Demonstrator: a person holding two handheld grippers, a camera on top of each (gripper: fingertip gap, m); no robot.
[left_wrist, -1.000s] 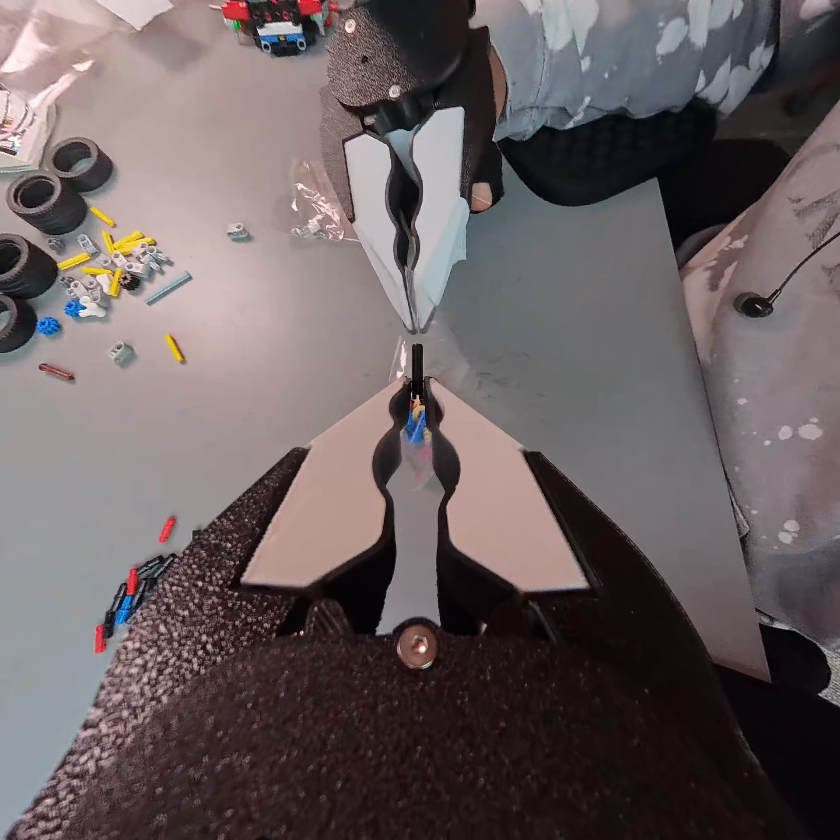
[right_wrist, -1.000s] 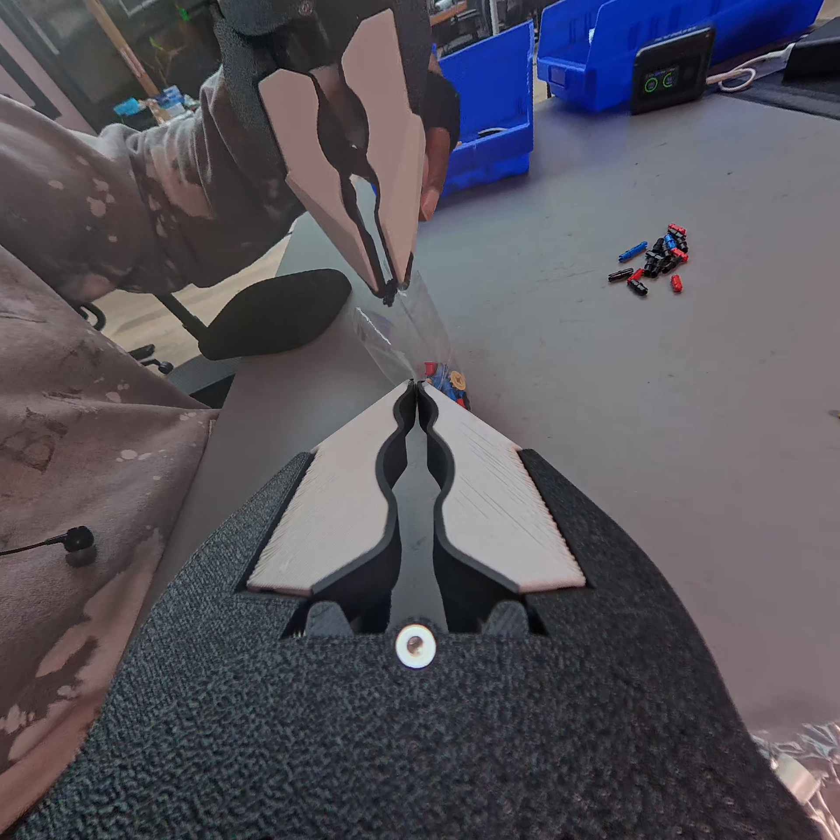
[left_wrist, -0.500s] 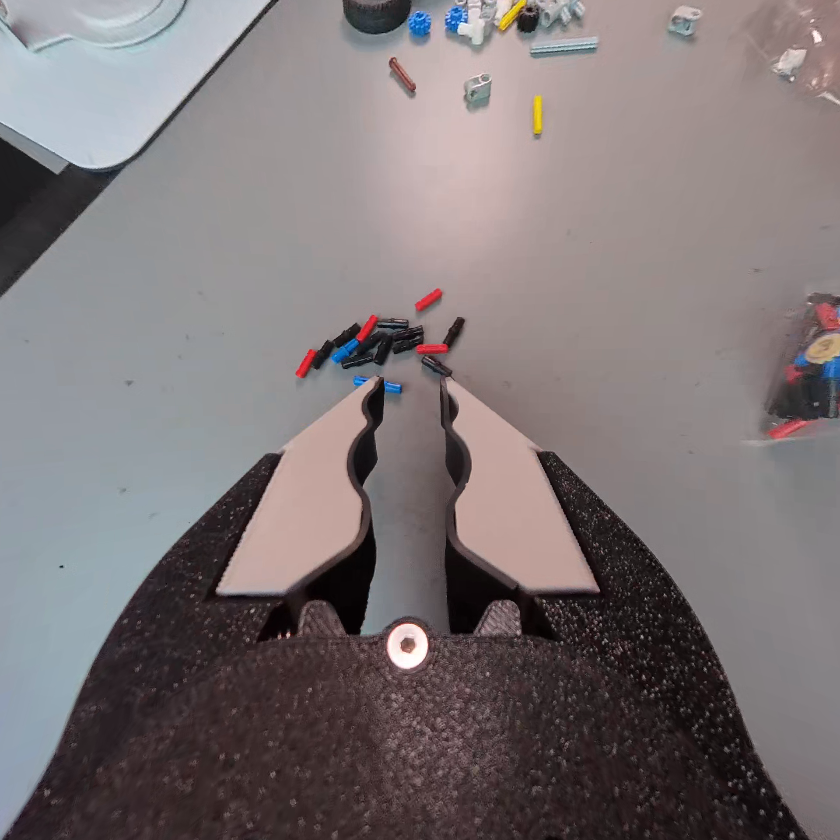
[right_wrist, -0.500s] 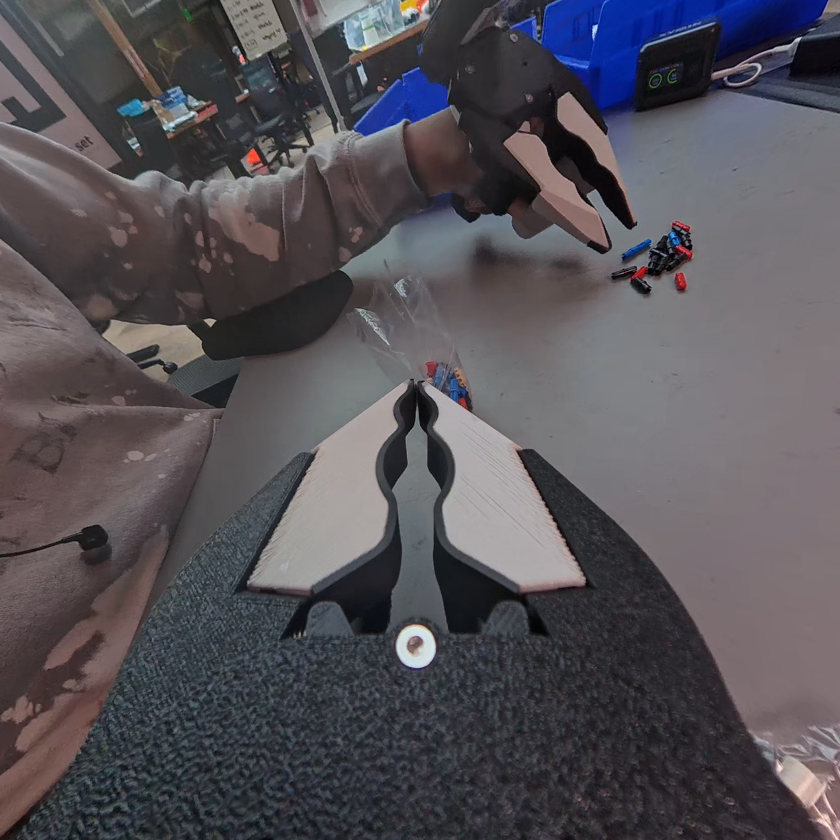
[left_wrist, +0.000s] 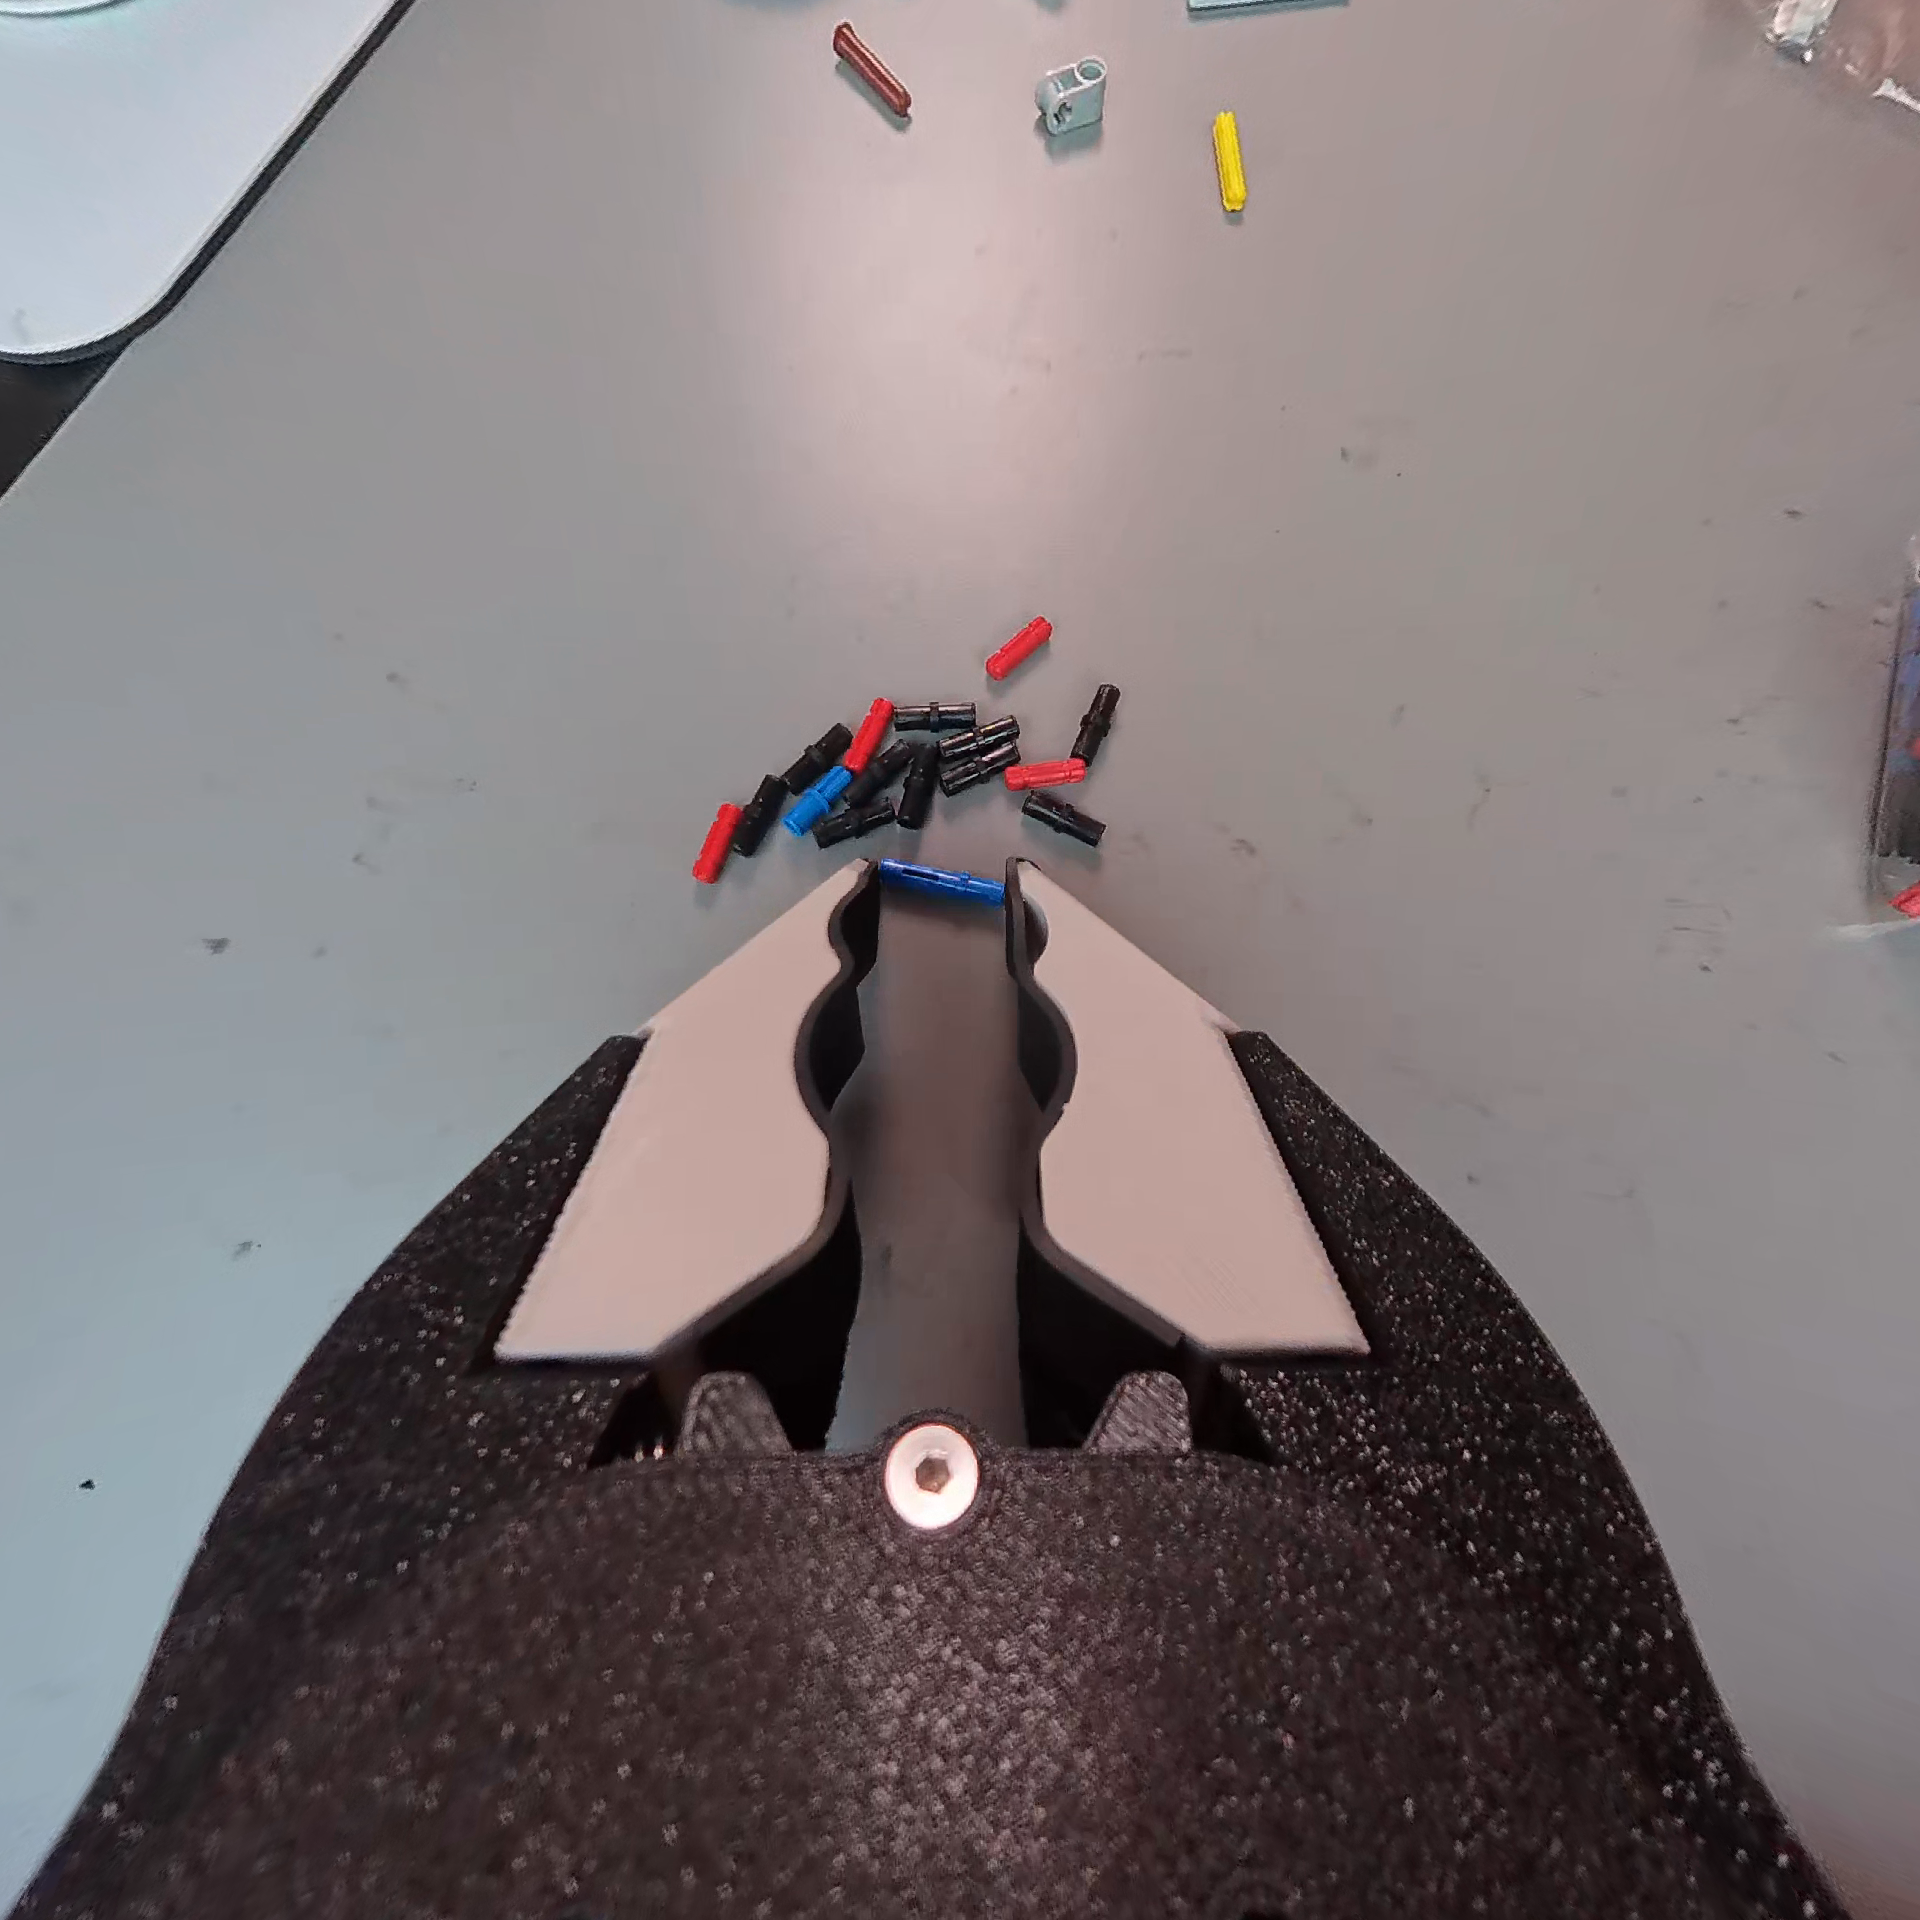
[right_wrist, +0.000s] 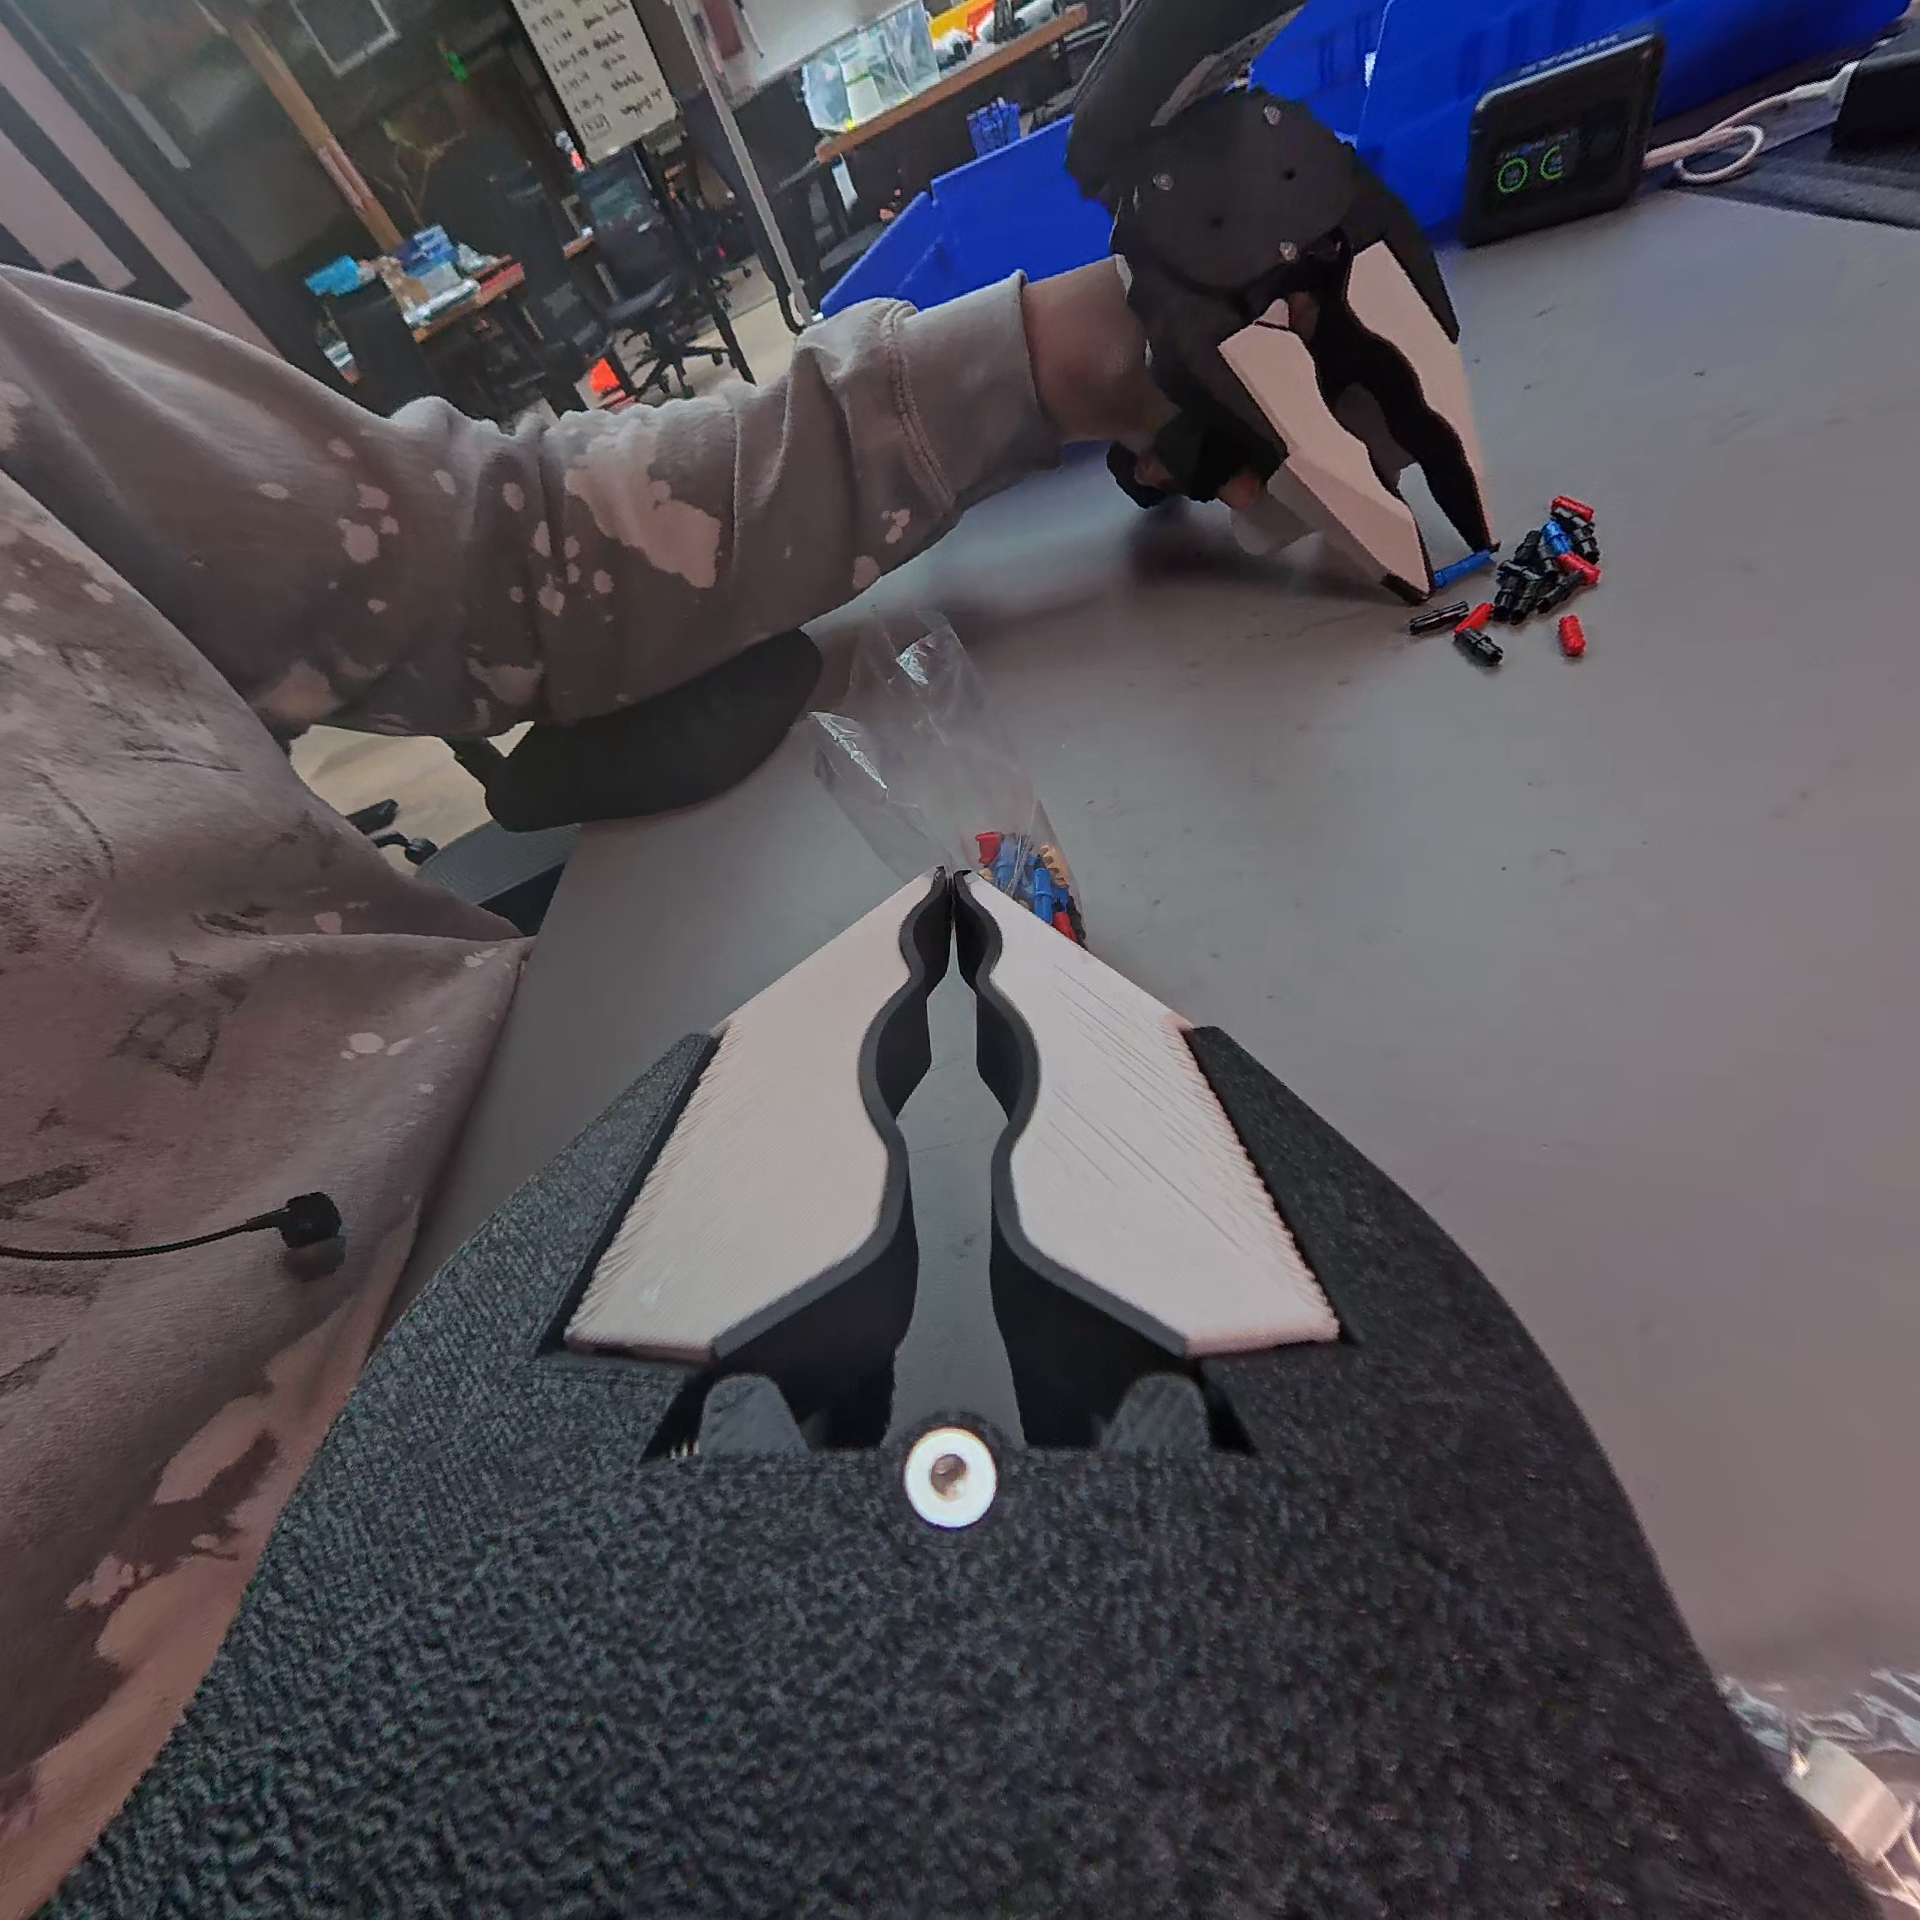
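My left gripper (left_wrist: 940, 875) is open, its tips low over the grey table (left_wrist: 1351, 520). A blue pin (left_wrist: 940, 884) lies crosswise between the tips. Just beyond is a small pile of black, red and blue pins (left_wrist: 914, 774). In the right wrist view the left gripper (right_wrist: 1446, 569) stands tips-down over the same blue pin (right_wrist: 1462, 568) beside the pile (right_wrist: 1543, 571). My right gripper (right_wrist: 951, 881) is shut on the edge of a clear plastic bag (right_wrist: 914, 727) that holds several coloured pins (right_wrist: 1023, 883).
A brown axle (left_wrist: 871, 71), a grey connector (left_wrist: 1070, 96) and a yellow axle (left_wrist: 1229, 161) lie farther off. A white board (left_wrist: 104, 156) is at far left. Blue bins (right_wrist: 997, 218) and a black device (right_wrist: 1558, 145) stand at the back. The person's sleeve (right_wrist: 623, 520) reaches across. The tips of one gripper are about 25 centimetres away from the tips of the other.
My left gripper let go of the bag, opened, swung over to the pin pile and came down with the blue pin between its tips. My right gripper kept hold of the bag.
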